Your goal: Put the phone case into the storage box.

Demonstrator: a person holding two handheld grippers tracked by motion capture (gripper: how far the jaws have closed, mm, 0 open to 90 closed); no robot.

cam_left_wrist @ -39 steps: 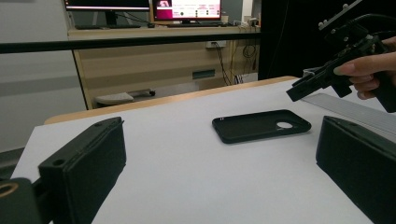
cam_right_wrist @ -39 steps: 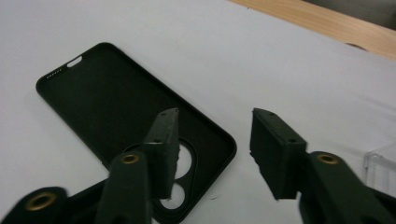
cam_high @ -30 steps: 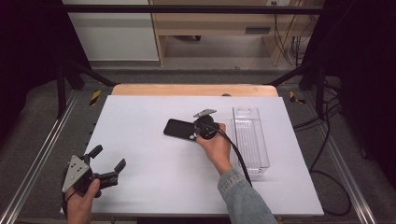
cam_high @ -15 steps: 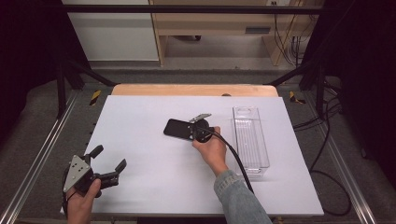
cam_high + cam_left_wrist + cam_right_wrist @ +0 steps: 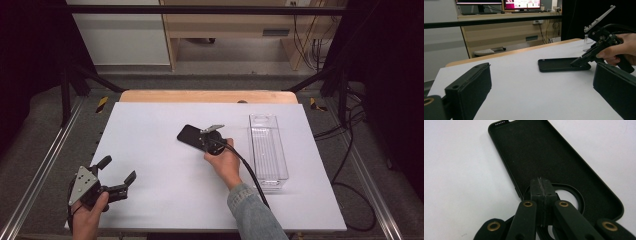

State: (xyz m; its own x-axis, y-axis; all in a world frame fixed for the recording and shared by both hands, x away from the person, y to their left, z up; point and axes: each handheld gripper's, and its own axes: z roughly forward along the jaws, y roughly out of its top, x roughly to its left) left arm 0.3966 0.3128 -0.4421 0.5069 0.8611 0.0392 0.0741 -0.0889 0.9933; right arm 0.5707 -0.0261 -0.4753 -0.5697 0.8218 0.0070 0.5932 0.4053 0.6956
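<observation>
we press our right gripper (image 5: 541, 185), its jaws clenched together, down into the black phone case (image 5: 541, 157) lying open-side up mid-table (image 5: 150, 130), left gripper (image 5: 117, 175) released and idle, and next probably must slide the case toward the clear bin (image 5: 268, 150).

Clear bin (image 5: 268, 152) on white table (image 5: 150, 150), right side.

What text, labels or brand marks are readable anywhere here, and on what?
None can be read.
Monitor screens behind the table, in the left gripper view: coloured content, too small and blurred to read.
Black phone case: plain inside, with no print or logo showing.
Clear plastic bin: no label seen.
Yellow-black hazard tape by the table's far corner: stripes, no words.
</observation>
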